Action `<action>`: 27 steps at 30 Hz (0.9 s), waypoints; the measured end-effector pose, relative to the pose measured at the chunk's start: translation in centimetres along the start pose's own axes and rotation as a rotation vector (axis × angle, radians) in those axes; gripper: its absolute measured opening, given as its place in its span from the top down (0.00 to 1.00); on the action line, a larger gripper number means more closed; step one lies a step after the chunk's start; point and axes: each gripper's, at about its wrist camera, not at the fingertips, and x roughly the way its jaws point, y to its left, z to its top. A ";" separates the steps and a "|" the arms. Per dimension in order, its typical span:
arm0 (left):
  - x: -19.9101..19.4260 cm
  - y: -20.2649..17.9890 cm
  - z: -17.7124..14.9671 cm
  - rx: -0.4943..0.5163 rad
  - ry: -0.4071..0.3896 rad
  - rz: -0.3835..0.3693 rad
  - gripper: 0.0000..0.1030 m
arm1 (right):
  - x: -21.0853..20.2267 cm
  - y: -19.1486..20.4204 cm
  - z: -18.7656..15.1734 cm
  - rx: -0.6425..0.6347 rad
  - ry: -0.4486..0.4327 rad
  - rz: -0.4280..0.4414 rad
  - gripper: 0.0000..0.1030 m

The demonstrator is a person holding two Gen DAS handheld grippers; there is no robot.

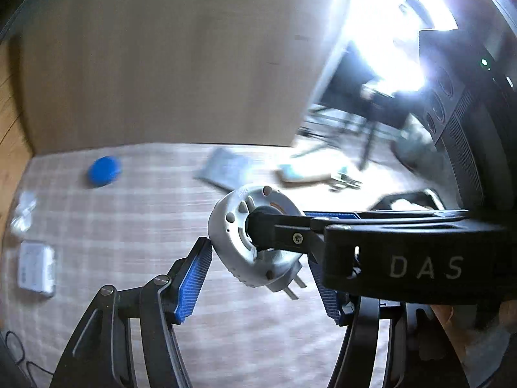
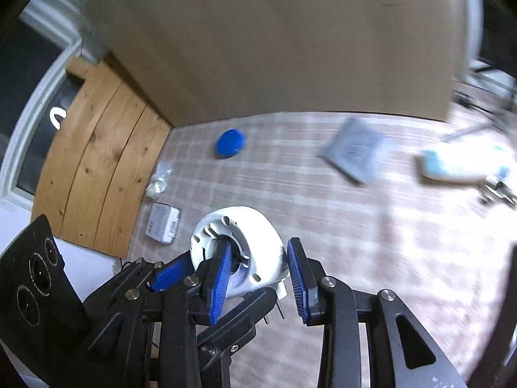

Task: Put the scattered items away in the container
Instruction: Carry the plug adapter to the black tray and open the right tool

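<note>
While the right gripper (image 2: 258, 278) clamps the white round plug adapter's (image 2: 239, 245) rim above the checked surface (image 2: 323, 226), the left gripper (image 1: 258, 278) spreads wide around it.

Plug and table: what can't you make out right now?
- Left tongs' hold on the plug: left view, right tongs cover the far pad.
- Box opening: both views, cut off by the top edge.
- Teal item: motion blur in the right view, glare in the left.
- Packet label: too small.
</note>
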 end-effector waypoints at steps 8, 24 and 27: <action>2.7 -13.9 -1.2 0.179 0.037 -0.128 0.36 | -9.4 -9.5 -6.1 0.149 -0.082 -0.065 0.69; 6.8 -30.9 -3.7 0.402 0.182 -0.373 0.36 | -20.0 -23.3 -14.9 0.429 -0.162 -0.213 0.69; 7.0 -32.0 -3.9 0.417 0.206 -0.395 0.35 | -21.0 -24.2 -15.9 0.446 -0.166 -0.227 0.69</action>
